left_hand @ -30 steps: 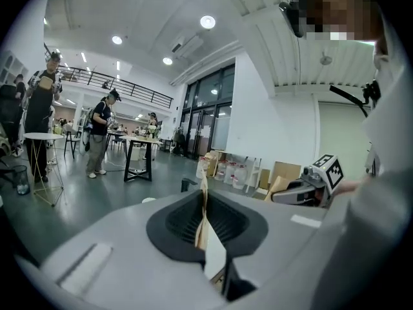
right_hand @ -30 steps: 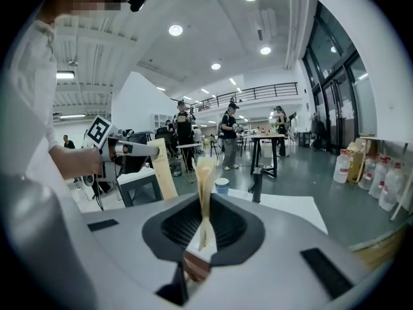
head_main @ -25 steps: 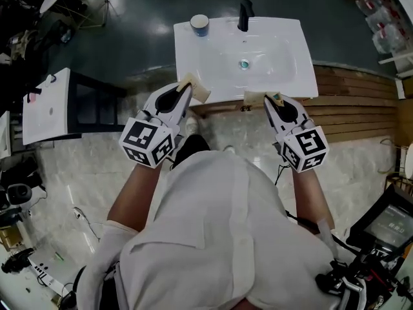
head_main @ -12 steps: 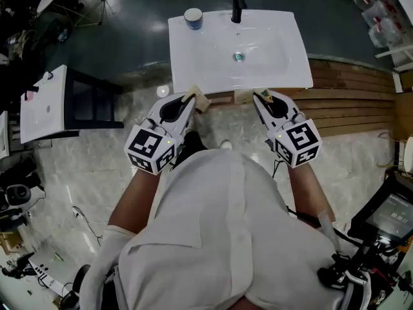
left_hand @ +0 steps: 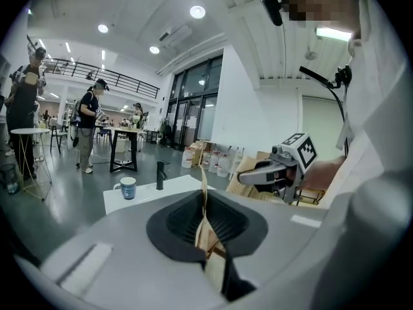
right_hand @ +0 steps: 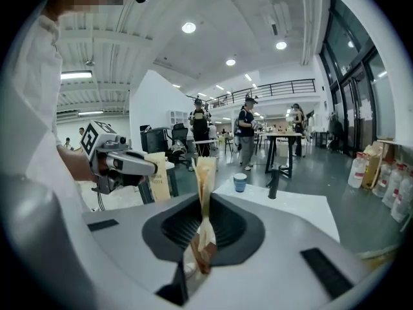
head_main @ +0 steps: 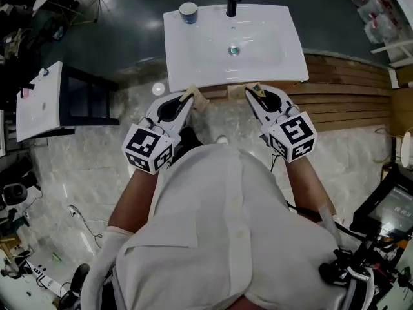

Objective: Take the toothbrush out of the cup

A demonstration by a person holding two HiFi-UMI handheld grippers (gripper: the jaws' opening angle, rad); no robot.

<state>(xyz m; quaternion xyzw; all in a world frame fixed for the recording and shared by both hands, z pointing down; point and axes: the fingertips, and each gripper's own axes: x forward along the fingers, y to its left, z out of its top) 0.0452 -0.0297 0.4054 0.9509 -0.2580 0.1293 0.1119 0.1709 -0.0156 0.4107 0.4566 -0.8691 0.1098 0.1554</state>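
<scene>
A blue-and-white ceramic cup (head_main: 188, 11) stands at the upper left of the head view, on the back corner of the white rectangular washbasin counter (head_main: 193, 66). It is just left of the black tap (head_main: 231, 1) and clear of the bowl, so water from the tap would miss it.

The toothbrush cannot be made out. Nothing rises above the cup's rim in any view, and the cup's inside is too small to read. No brush lies on the white top, and neither claw carries one.

Both claws are at the middle of the frame, just below the counter's front edge and well apart from the cup. The left claw (head_main: 191, 98) has its tan pads pressed flat together with nothing between them. The right claw (head_main: 253, 90) is closed the same way and is also empty.

They sit side by side, close to the person's white shirt (head_main: 226, 225), noses tipped a little down toward the basin. I judge this a carrying posture rather than a reach. The left claw is on the cup's side, so it looks the better placed to go for it.
</scene>
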